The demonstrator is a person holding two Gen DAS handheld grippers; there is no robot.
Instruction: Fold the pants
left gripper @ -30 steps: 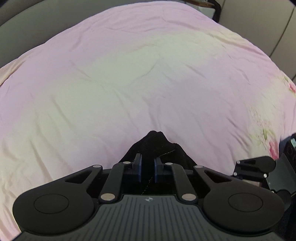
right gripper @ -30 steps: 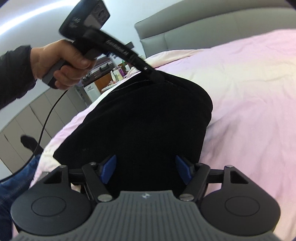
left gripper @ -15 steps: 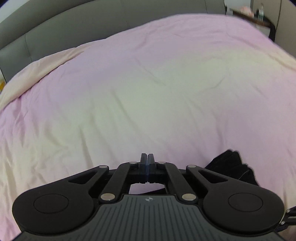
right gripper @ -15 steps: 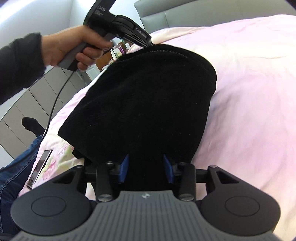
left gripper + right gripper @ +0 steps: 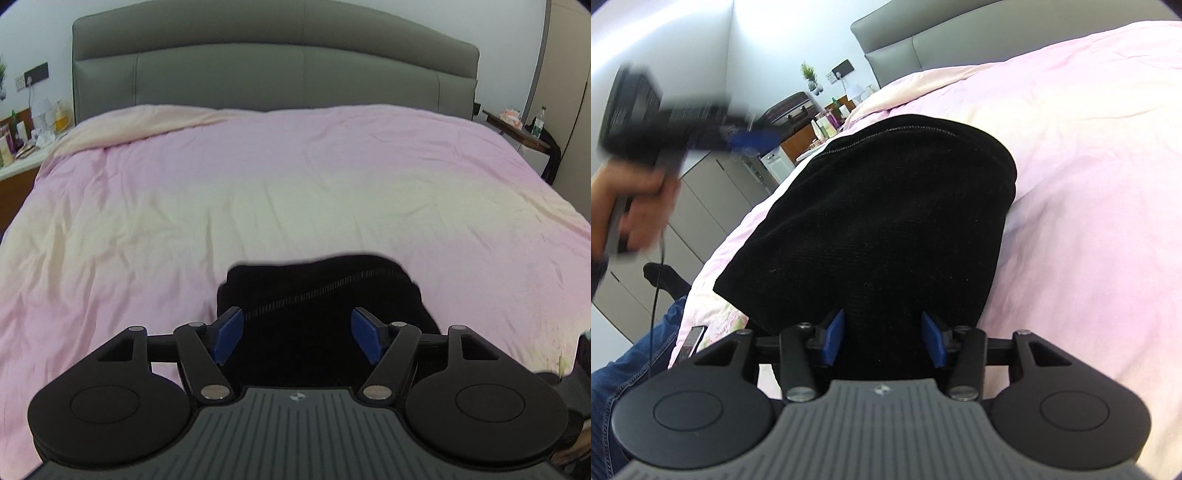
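The left tongs stand spread and opening, blue pads clear of the folded black pants lying low at frame centre between them. The right tongs are partly spread and opening; the pants lie between the pads, and contact cannot be judged. In the right wrist view the left tongs appear blurred at upper left, off the cloth. The pants rest on the pink bed cover near its lower edge. Bare cover extends up to the grey headboard.
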